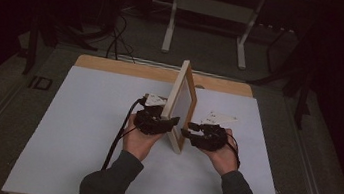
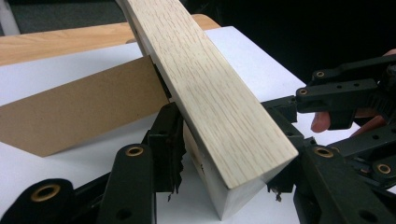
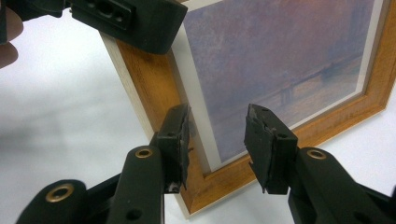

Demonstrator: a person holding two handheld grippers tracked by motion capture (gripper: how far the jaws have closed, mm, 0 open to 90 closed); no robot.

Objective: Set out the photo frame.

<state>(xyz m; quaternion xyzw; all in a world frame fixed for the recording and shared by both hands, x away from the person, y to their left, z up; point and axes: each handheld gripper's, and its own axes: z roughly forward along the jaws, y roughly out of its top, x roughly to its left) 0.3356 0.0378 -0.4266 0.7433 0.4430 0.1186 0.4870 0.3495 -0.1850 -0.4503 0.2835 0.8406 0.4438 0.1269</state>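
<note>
**Picture frame upright between your two grippers**

The picture frame [image 1: 182, 103] stands on edge on the white surface [image 1: 80, 130]. Your left gripper [image 1: 164, 121] has its fingers clamped on the frame's wooden edge. Your right gripper [image 1: 190, 128] faces the glass, fingers apart.

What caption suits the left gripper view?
Left tool closes around the upright wooden picture frame, its cardboard stand unfolded.

A: The high view is dim; only the white surface [image 1: 80, 130] catches light, and everything from 9 through 12 to 3 o'clock sinks into black.

B: Both gripper views are brighter, with soft grey shadow at 9 o'clock and blurred near edges.
</note>
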